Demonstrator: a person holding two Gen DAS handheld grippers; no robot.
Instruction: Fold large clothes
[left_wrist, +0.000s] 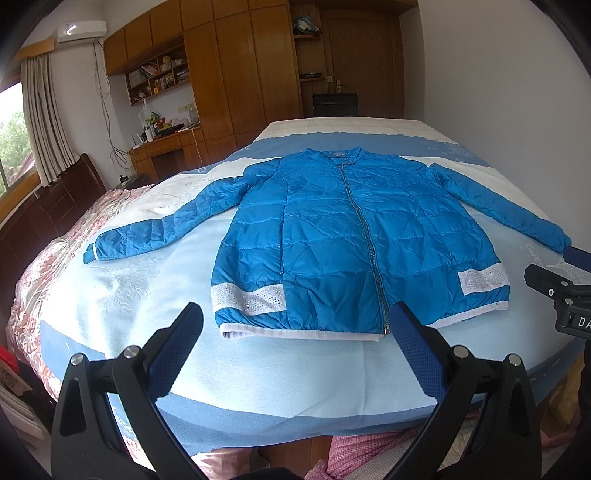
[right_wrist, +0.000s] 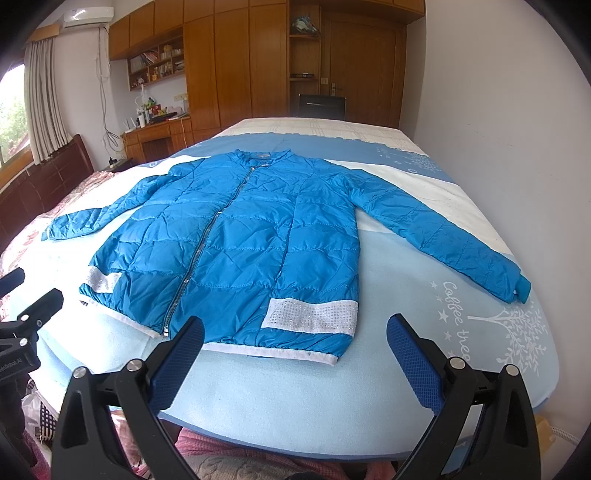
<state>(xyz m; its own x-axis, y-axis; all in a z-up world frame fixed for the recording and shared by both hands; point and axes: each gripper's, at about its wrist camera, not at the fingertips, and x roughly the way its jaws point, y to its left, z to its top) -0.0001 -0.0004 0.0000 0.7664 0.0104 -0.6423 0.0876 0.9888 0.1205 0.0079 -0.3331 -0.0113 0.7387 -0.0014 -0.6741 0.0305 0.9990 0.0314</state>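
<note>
Two grippers hover at the near edge of the bed (left_wrist: 295, 373), both with their jaws spread wide and nothing between them: the left gripper (left_wrist: 295, 321) sits just short of the hem around the zip's bottom end, and the right gripper (right_wrist: 295, 328) sits just short of the hem on the side with the long white studded band. Relative to the bed, the blue quilted jacket (left_wrist: 354, 236) lies flat on the middle of the blanket, front up, zip closed, collar toward the far end and hem toward the near edge, with each sleeve stretched out and down toward a side of the bed. Judging by the puffy quilting and the sheen, the jacket should be light, soft and compressible, with a slick shell that will slide easily over the blanket and over itself, so a folded layer may slip or spring back up from the trapped air. The left sleeve cuff (left_wrist: 94, 253) and the right sleeve cuff (right_wrist: 519, 290) look like sound first holds, since each is a firm end that lets a whole sleeve be carried across the body. The white ribbed hem (right_wrist: 266, 350) and the shoulder seams should give better purchase than the smooth panels, where a pinch might take only the top layer.
</note>
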